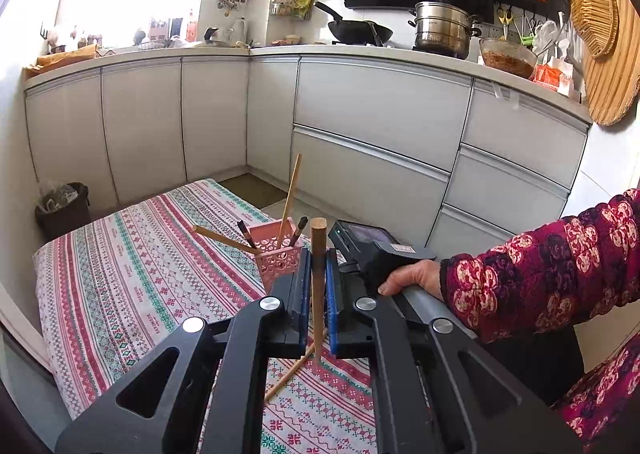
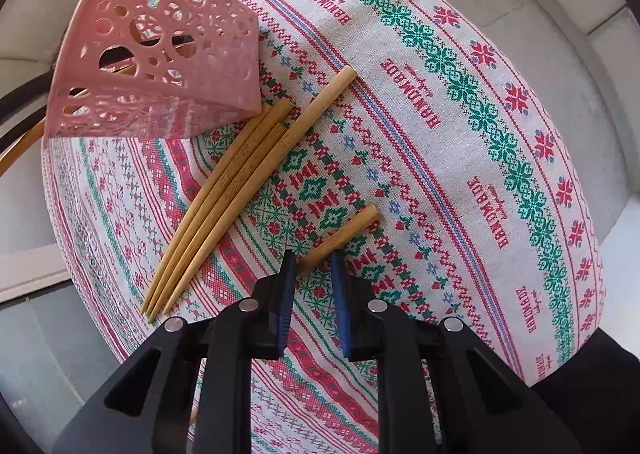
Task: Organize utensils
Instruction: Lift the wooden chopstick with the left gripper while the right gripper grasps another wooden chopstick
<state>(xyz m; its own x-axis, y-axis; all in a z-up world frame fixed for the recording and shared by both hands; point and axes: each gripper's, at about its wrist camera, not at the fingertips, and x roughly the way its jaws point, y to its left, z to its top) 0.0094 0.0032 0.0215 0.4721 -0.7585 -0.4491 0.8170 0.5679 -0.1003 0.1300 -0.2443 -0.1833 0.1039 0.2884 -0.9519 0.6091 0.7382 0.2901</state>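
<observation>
My left gripper (image 1: 319, 254) is shut on a wooden chopstick (image 1: 319, 230), which stands upright between the blue pads above the table. Just behind it is a pink openwork holder (image 1: 278, 256) with several chopsticks leaning in it. In the right wrist view my right gripper (image 2: 312, 256) points down at the cloth with its jaws narrow. A single chopstick (image 2: 344, 232) lies slanted under its fingertips, its lower end hidden behind the left finger, and the pads do not visibly press it. Several more chopsticks (image 2: 236, 194) lie bundled beside the pink holder (image 2: 160, 54).
A patterned tablecloth (image 1: 132, 278) covers the small table. A person's hand (image 1: 412, 278) in a floral sleeve grips the right gripper's handle. White kitchen cabinets (image 1: 360, 114) stand behind, and a dark bin (image 1: 64, 210) sits on the floor at left. One loose chopstick (image 1: 294, 372) lies below my left gripper.
</observation>
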